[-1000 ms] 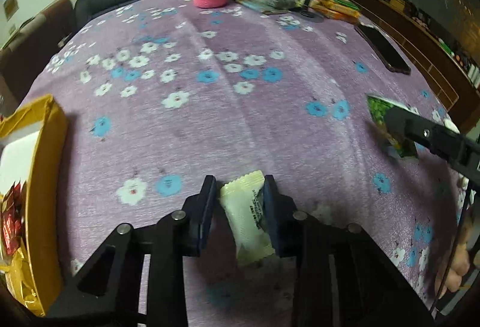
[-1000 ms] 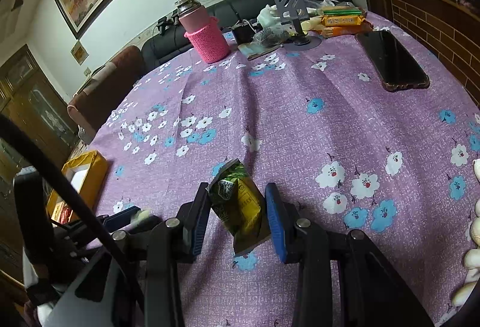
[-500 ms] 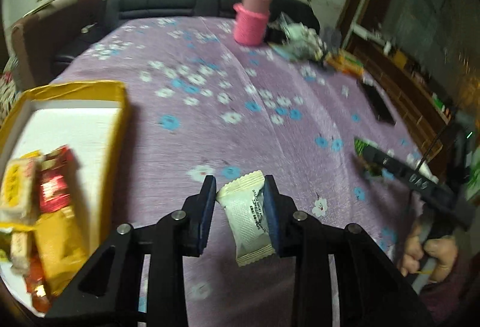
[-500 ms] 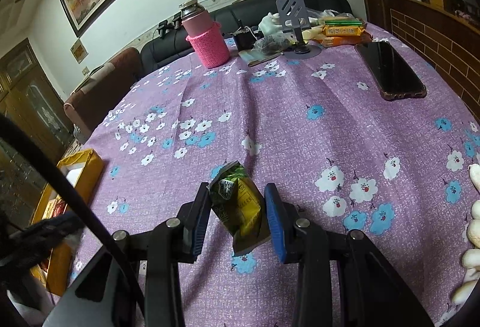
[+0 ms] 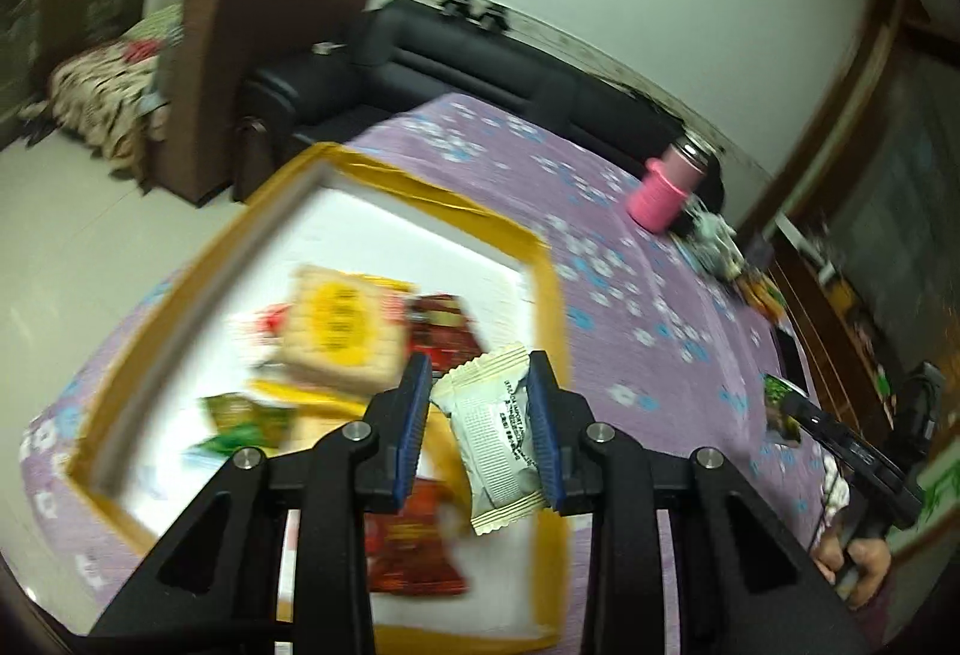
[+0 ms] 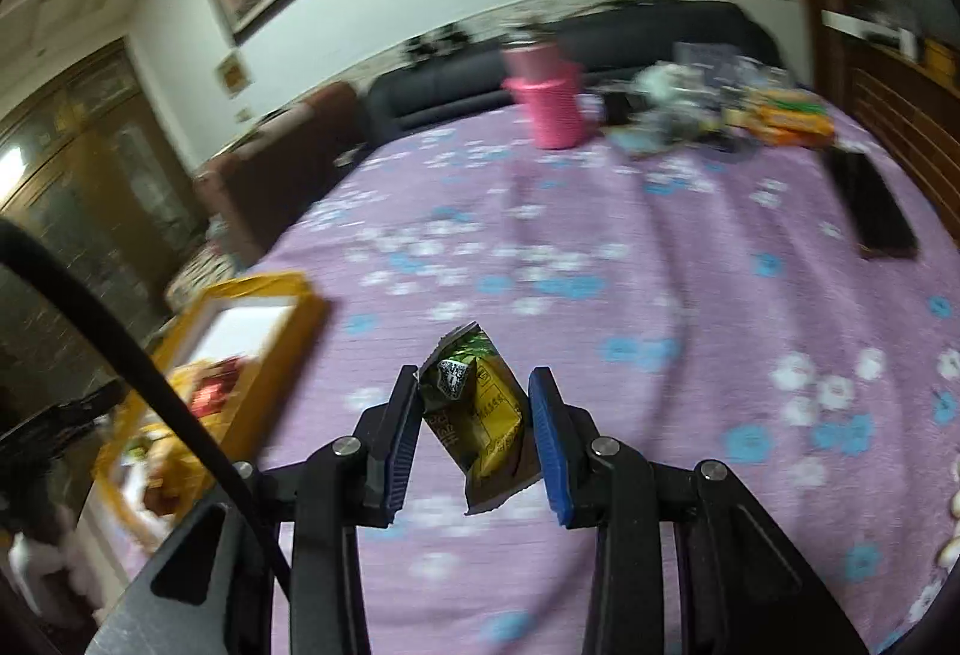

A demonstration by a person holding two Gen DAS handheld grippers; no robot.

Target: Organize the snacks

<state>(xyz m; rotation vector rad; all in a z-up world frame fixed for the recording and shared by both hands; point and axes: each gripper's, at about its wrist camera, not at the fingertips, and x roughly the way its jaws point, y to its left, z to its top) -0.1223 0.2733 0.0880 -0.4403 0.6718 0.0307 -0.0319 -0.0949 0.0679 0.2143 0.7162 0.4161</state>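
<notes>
Left wrist view: the left gripper (image 5: 480, 403) pinches a cream packet (image 5: 493, 436) between narrow jaws, above the right edge of the yellow box (image 5: 549, 295), which holds blurred, probably wrapped snacks (image 5: 342, 331).

Right wrist view: the right gripper (image 6: 474, 415) clamps a green-yellow packet (image 6: 480, 409) over the purple cloth (image 6: 660, 265), right of the box.

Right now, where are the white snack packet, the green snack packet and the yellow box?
white snack packet (image 5: 493, 427), left wrist view, printed middle
green snack packet (image 6: 474, 403), right wrist view, front face
yellow box (image 5: 547, 289), left wrist view, right rim
</notes>
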